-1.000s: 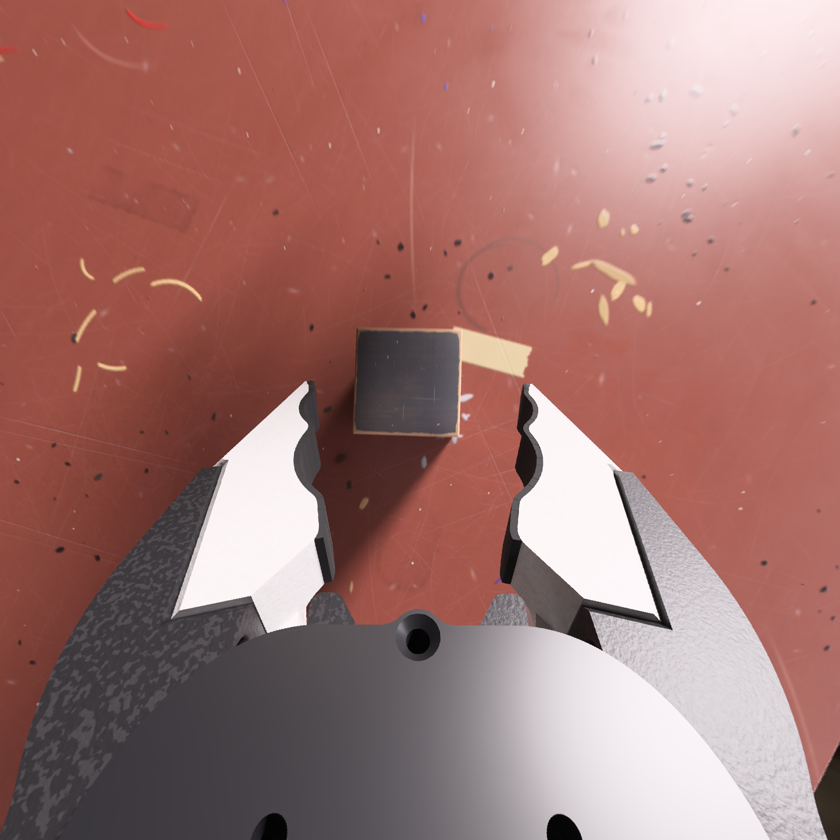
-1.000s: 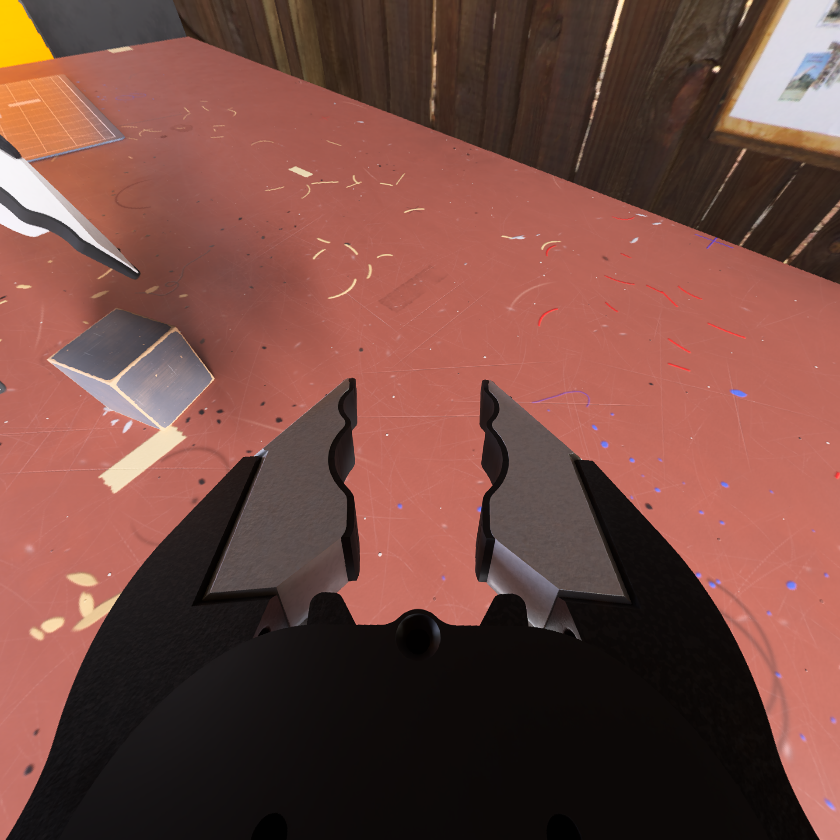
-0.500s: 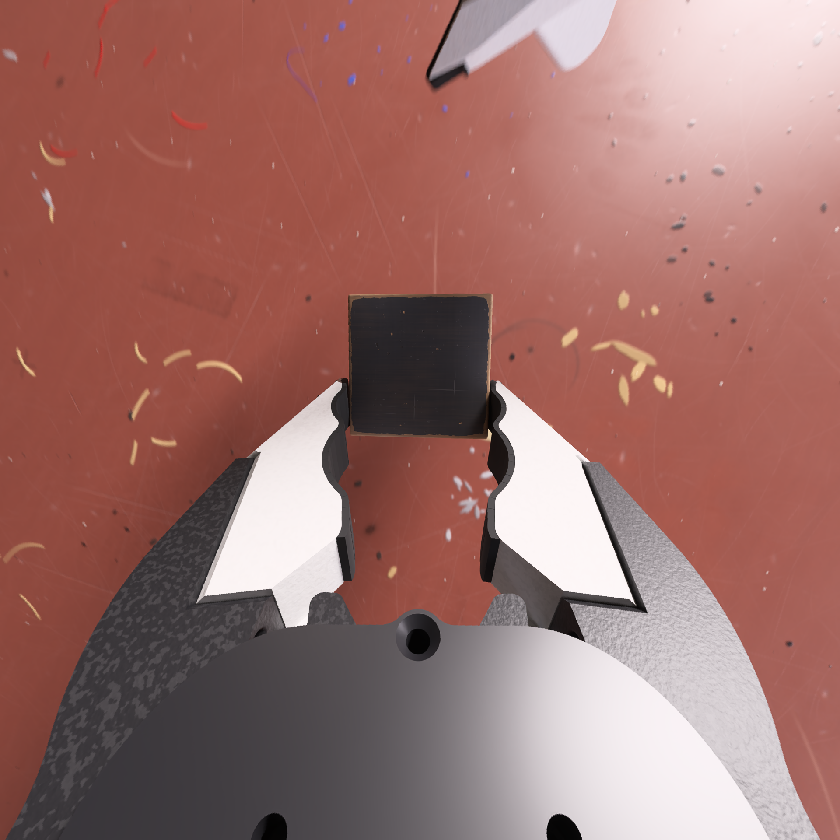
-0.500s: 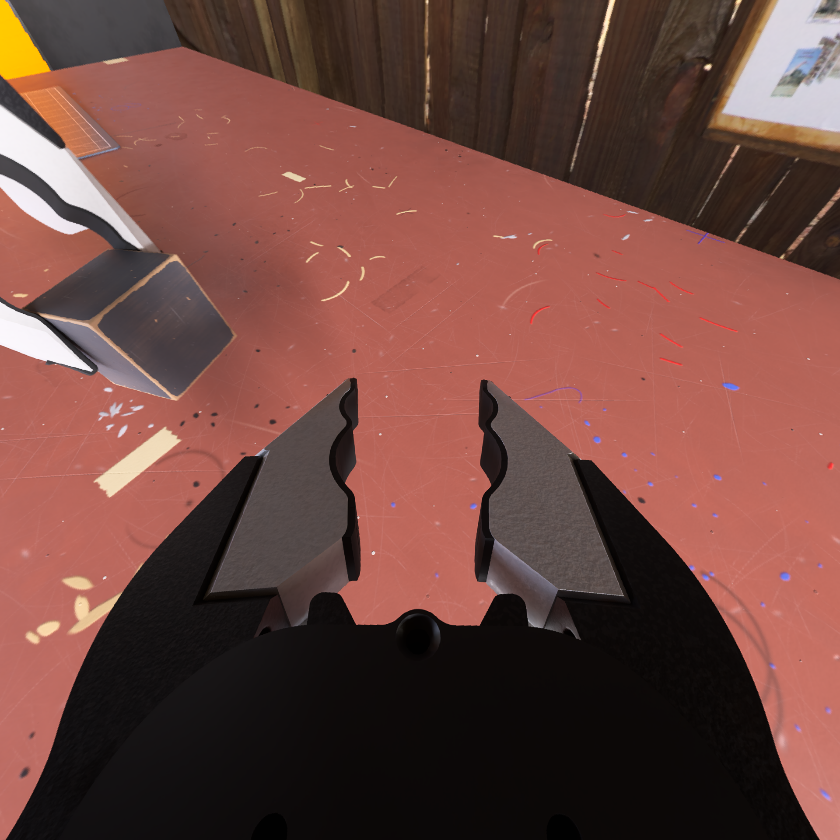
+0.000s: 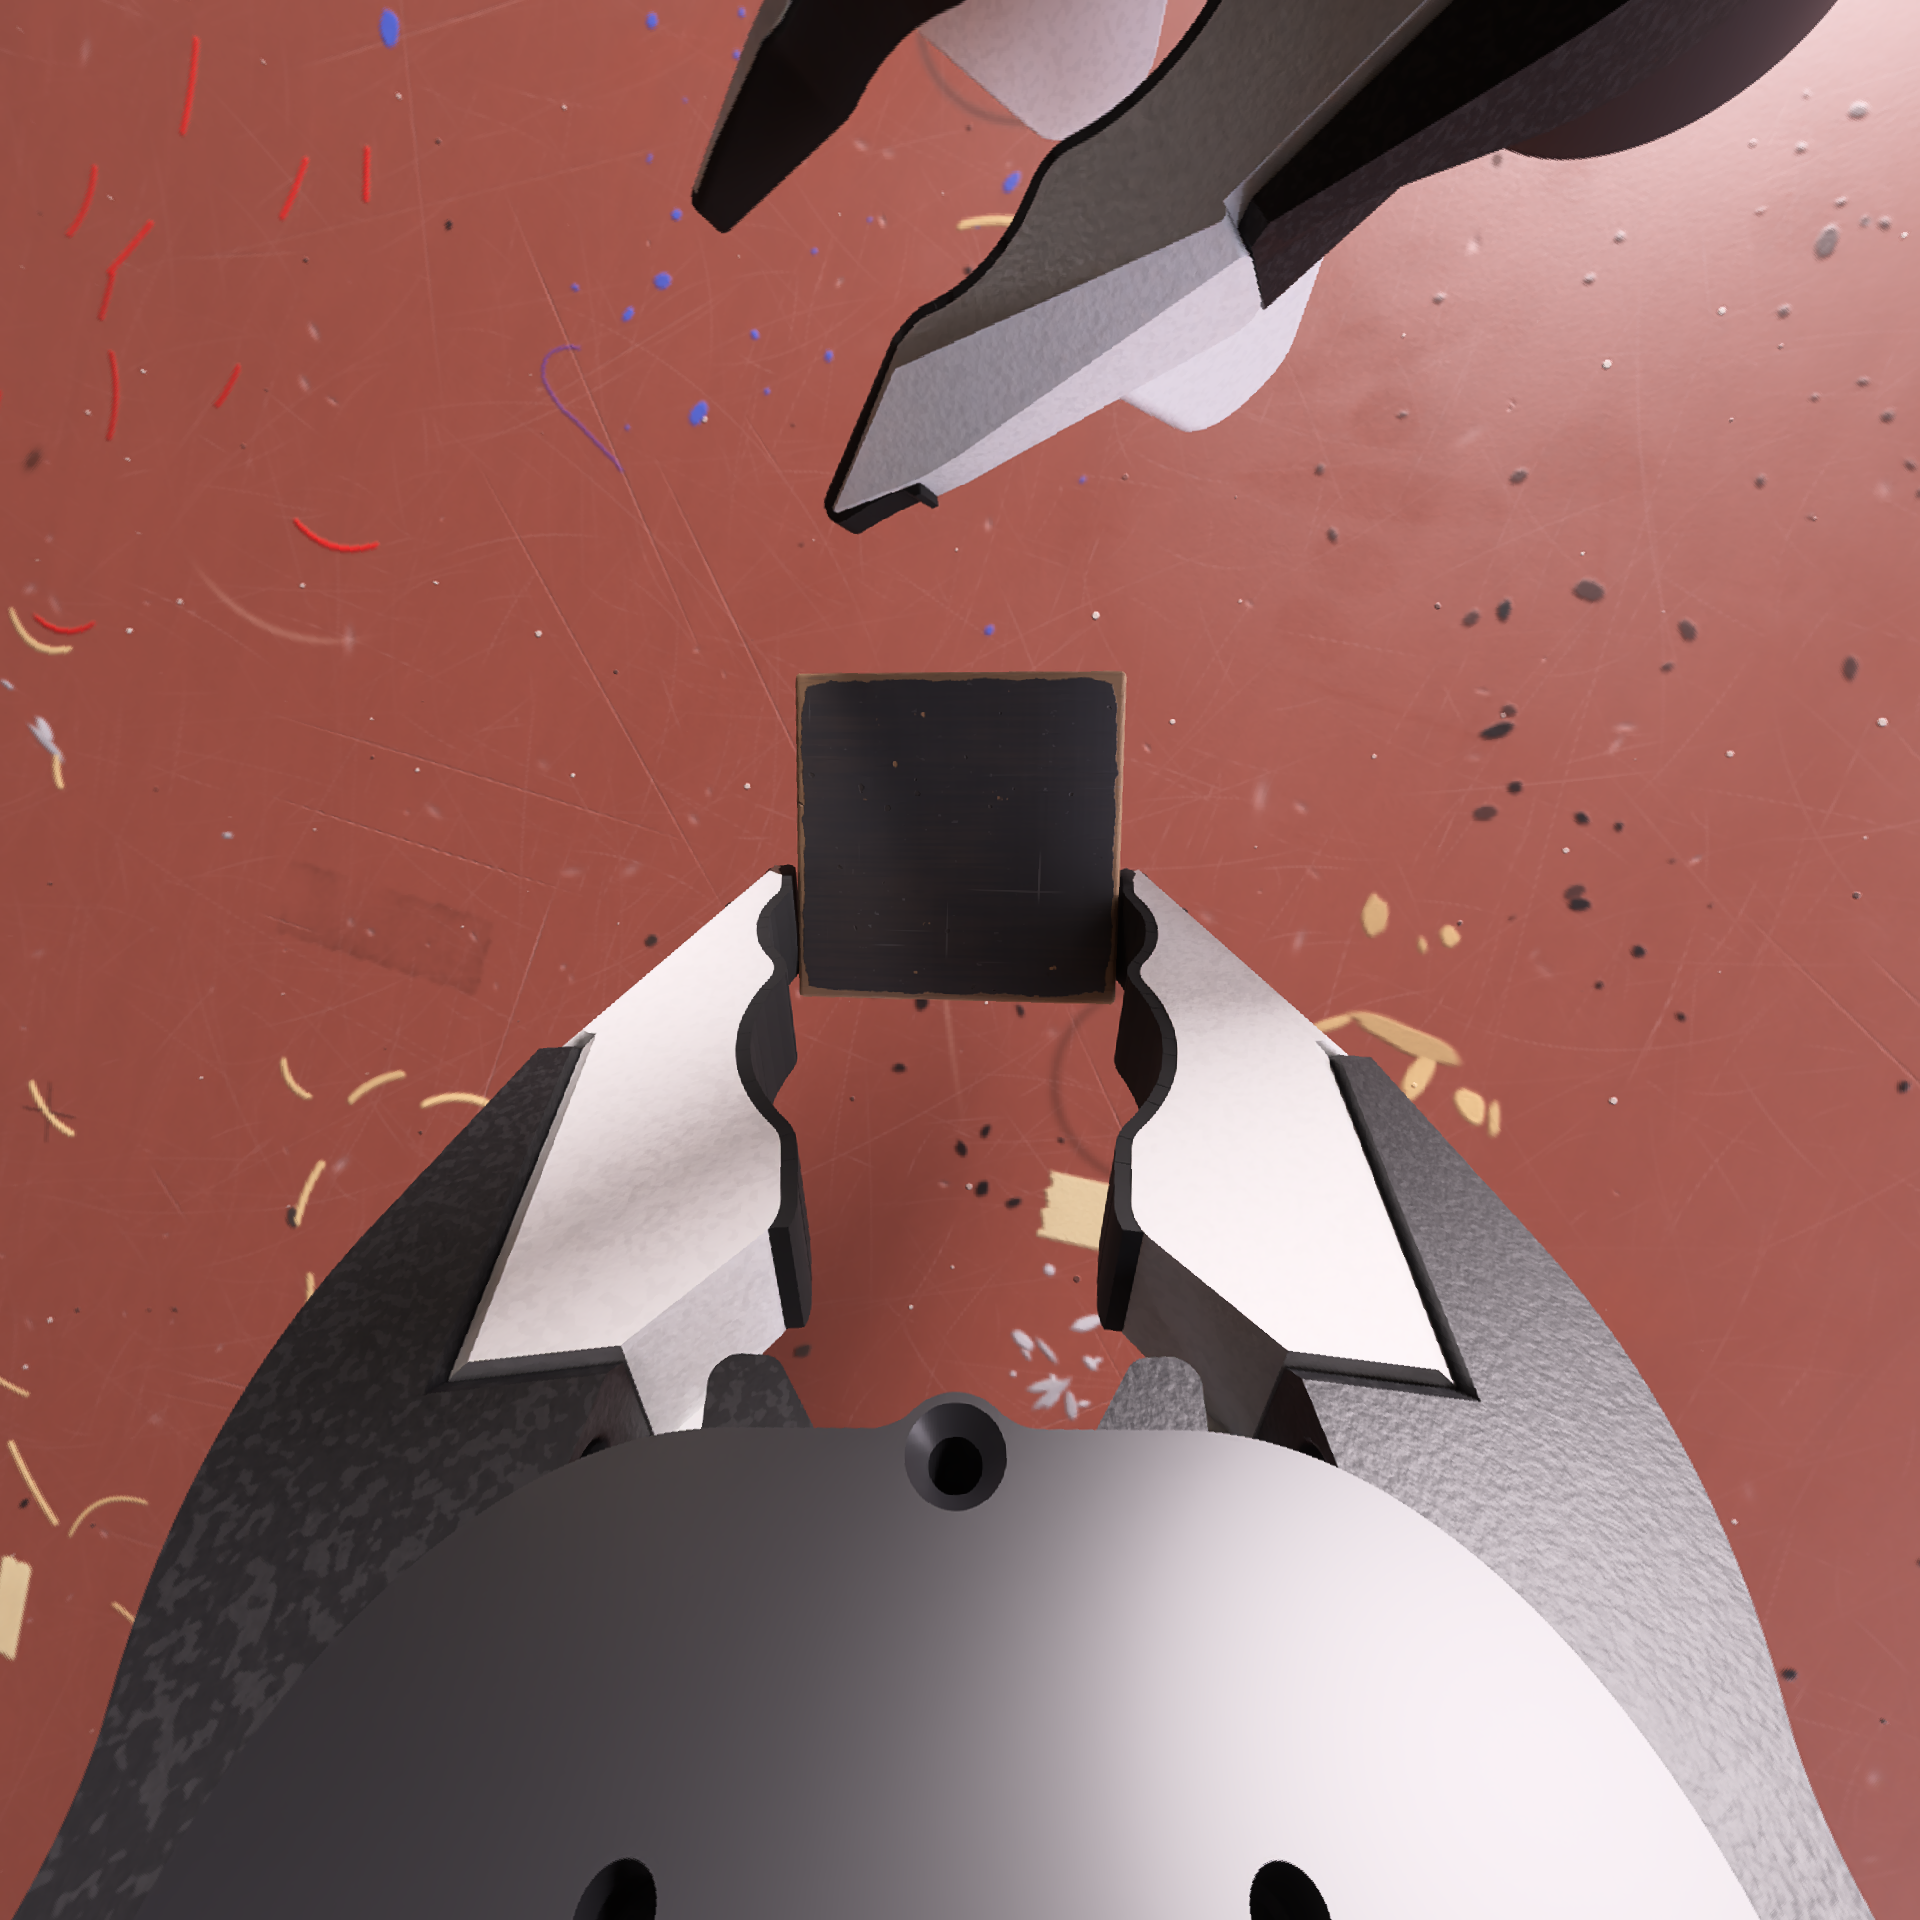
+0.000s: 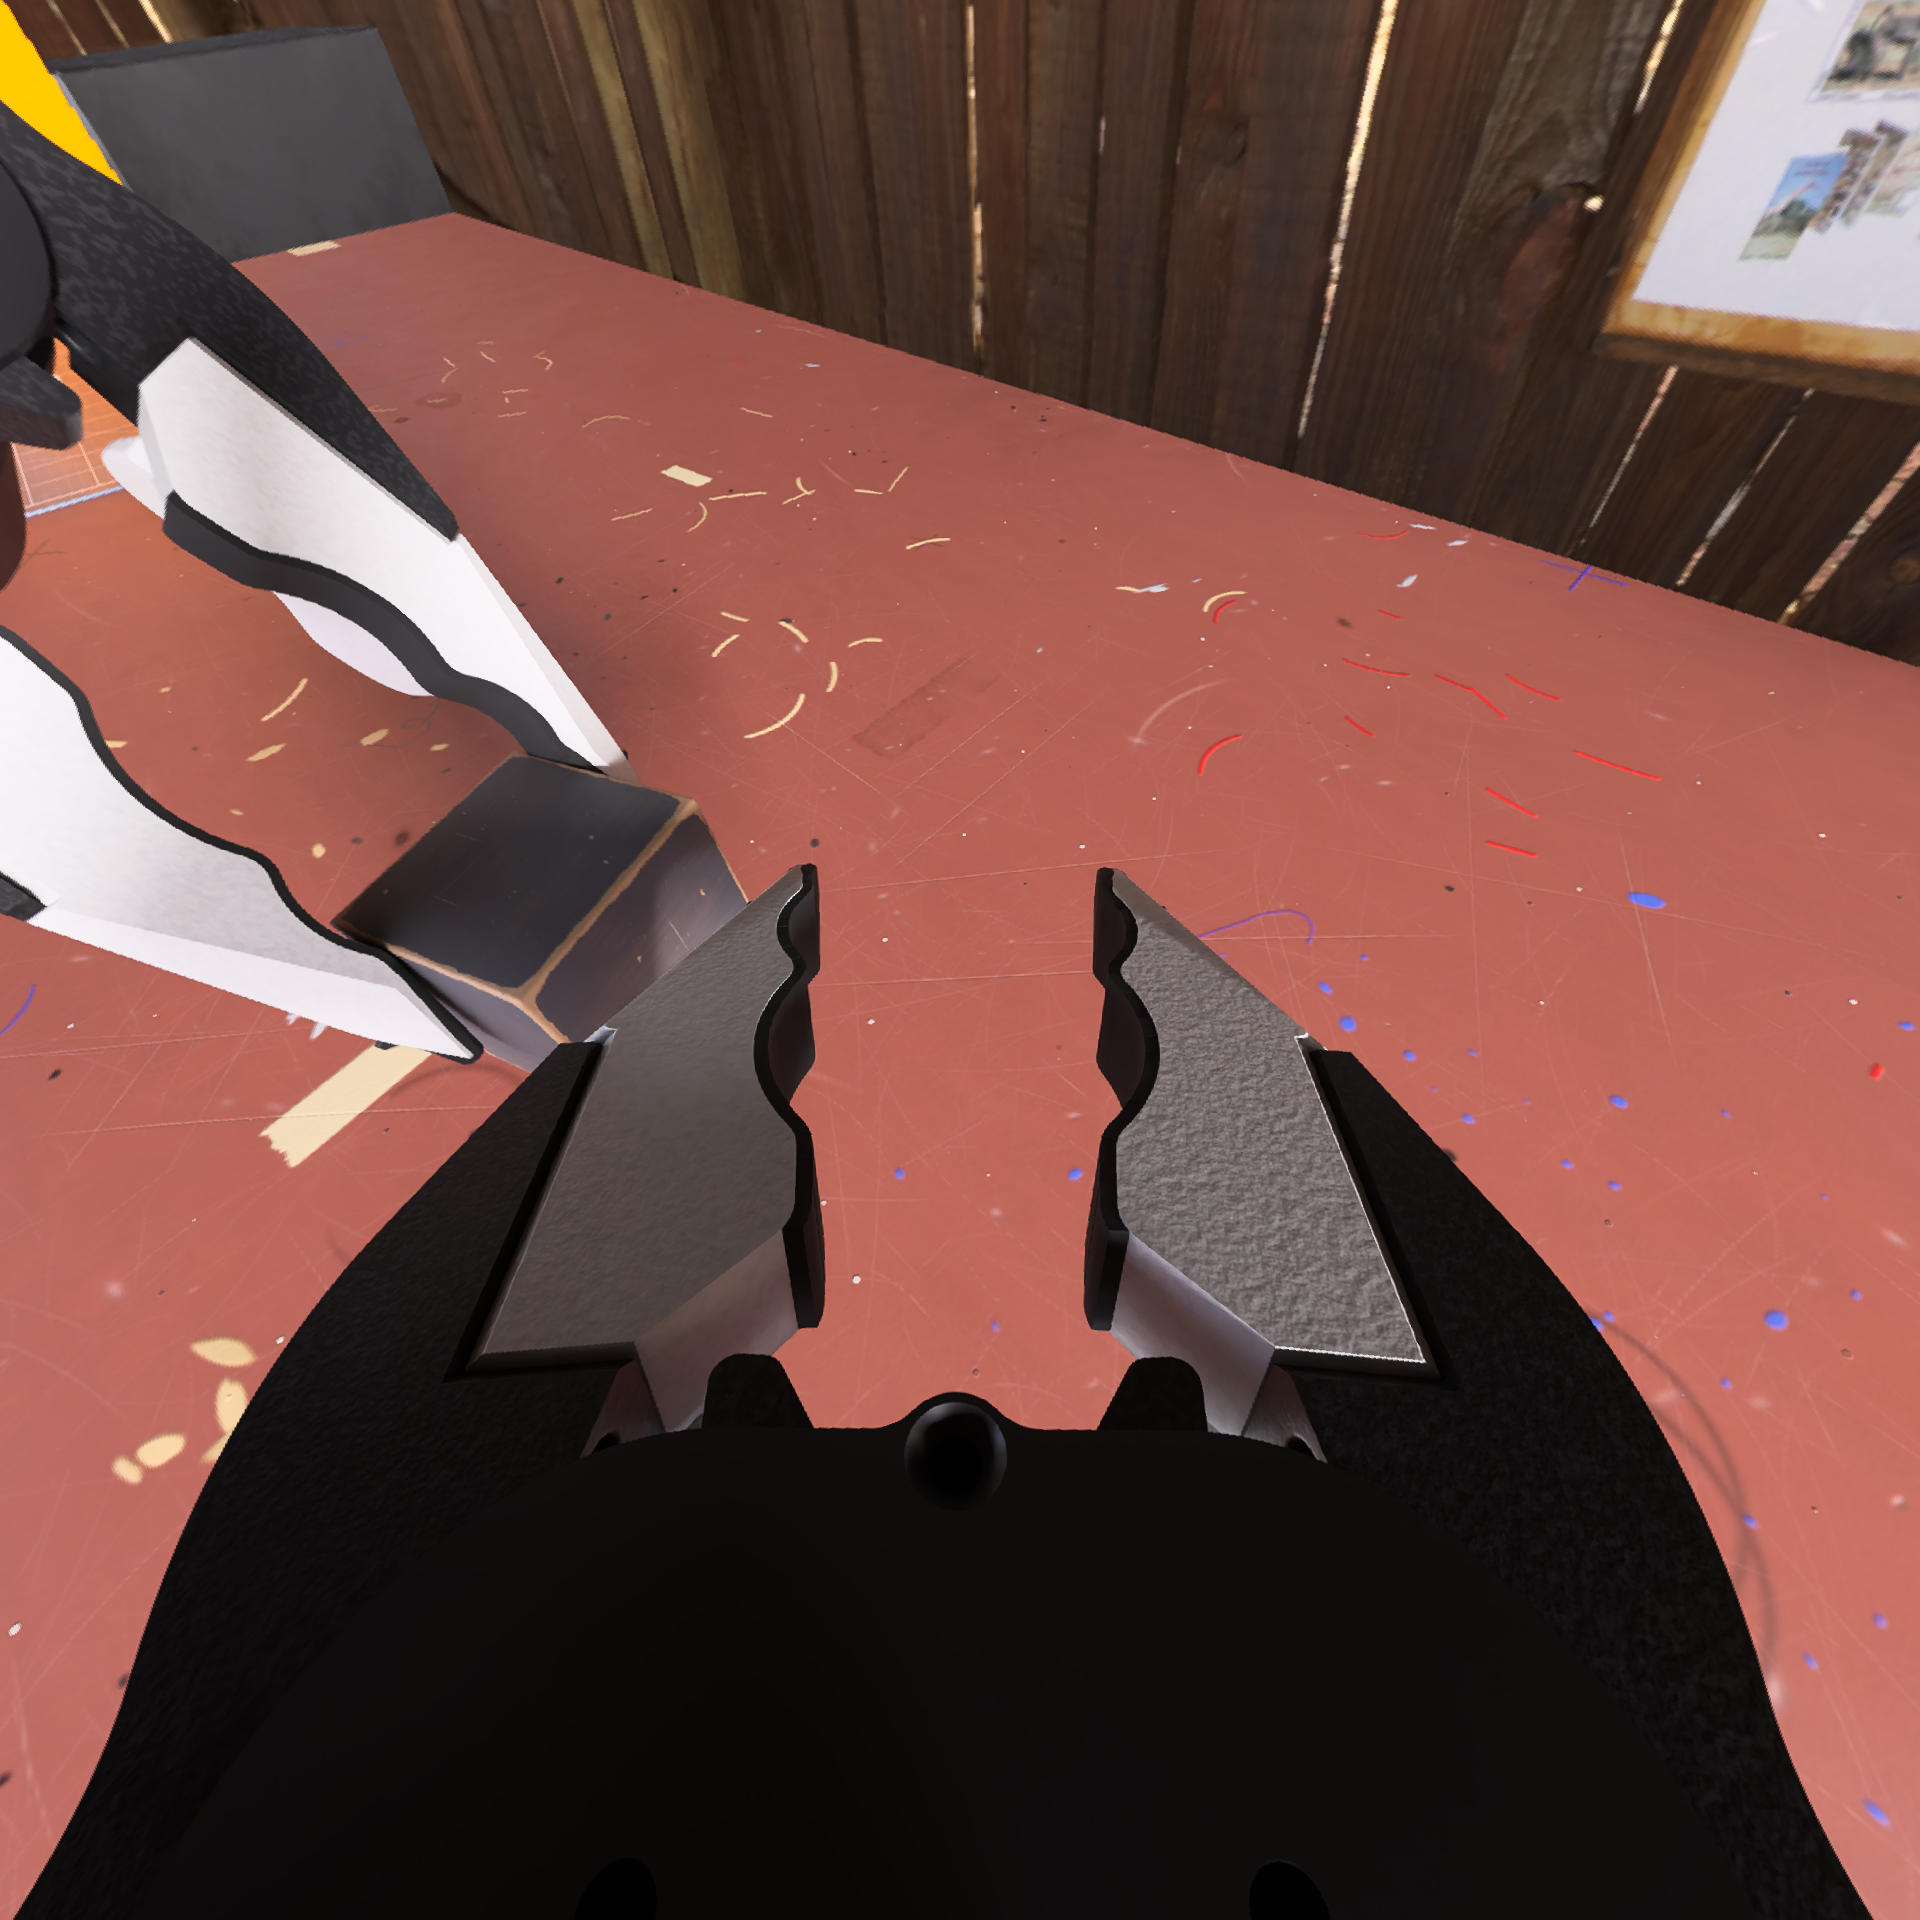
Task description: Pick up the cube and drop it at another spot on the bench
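Cube (image 5: 956, 836) sat clenched in the left claw (image 5: 956, 935), above the counter (image 5: 416, 779). Right claw (image 6: 954, 935) gaped nearby. Next, carry and drop.

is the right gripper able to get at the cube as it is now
Probably not. The cube is clamped between the left gripper fingertips, which cover two sides. The right gripper is open and empty beside it.

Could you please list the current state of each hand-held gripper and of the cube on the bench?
Left hand-held gripper: shut on the cube, fingertips against its two sides.
Right hand-held gripper: open, holding nothing.
Cube: dark, gripped, held above the bench.
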Tool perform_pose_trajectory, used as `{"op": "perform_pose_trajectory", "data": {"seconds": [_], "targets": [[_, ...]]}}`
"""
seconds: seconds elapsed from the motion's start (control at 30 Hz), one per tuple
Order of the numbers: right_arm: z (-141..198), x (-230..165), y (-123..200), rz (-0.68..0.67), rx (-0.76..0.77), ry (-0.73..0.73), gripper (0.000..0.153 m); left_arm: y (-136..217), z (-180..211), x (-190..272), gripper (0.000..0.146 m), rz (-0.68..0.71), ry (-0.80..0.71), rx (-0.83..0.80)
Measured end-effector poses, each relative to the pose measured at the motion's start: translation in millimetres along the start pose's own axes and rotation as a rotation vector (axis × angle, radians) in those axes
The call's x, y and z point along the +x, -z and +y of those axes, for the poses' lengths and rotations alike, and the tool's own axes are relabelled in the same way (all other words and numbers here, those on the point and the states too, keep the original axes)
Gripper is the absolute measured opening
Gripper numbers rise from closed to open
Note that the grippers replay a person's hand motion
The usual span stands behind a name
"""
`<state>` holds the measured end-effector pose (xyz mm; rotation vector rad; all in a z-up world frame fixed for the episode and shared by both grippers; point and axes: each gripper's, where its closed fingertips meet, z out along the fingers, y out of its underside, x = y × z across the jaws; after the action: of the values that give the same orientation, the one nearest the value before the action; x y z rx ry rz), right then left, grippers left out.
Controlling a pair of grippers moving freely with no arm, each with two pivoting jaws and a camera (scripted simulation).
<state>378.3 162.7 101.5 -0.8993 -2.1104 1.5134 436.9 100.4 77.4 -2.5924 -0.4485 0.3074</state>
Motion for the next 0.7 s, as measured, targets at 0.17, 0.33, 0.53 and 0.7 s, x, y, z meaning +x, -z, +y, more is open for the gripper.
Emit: {"op": "perform_pose_trajectory", "data": {"seconds": [0.17,0.33,0.53,0.7], "targets": [[-1.3,-0.9,0.8,-0.003,0.004,0.0,0.053,-3.3,3.2,1.7,0.061,0.006,-0.013,-0.021],[-1.1,-0.9,0.6,-0.005,0.004,-0.003,0.053,1.1,2.2,0.8,0.061,0.019,-0.028,-0.02],[-0.7,0.1,0.4,-0.002,0.003,-0.003,0.053,2.2,3.9,1.5,0.061,0.042,-0.072,-0.038],[0.0,0.1,-0.1,-0.002,0.0,-0.002,0.053,-0.7,6.0,-0.9,0.061,0.045,-0.067,-0.036]]}}
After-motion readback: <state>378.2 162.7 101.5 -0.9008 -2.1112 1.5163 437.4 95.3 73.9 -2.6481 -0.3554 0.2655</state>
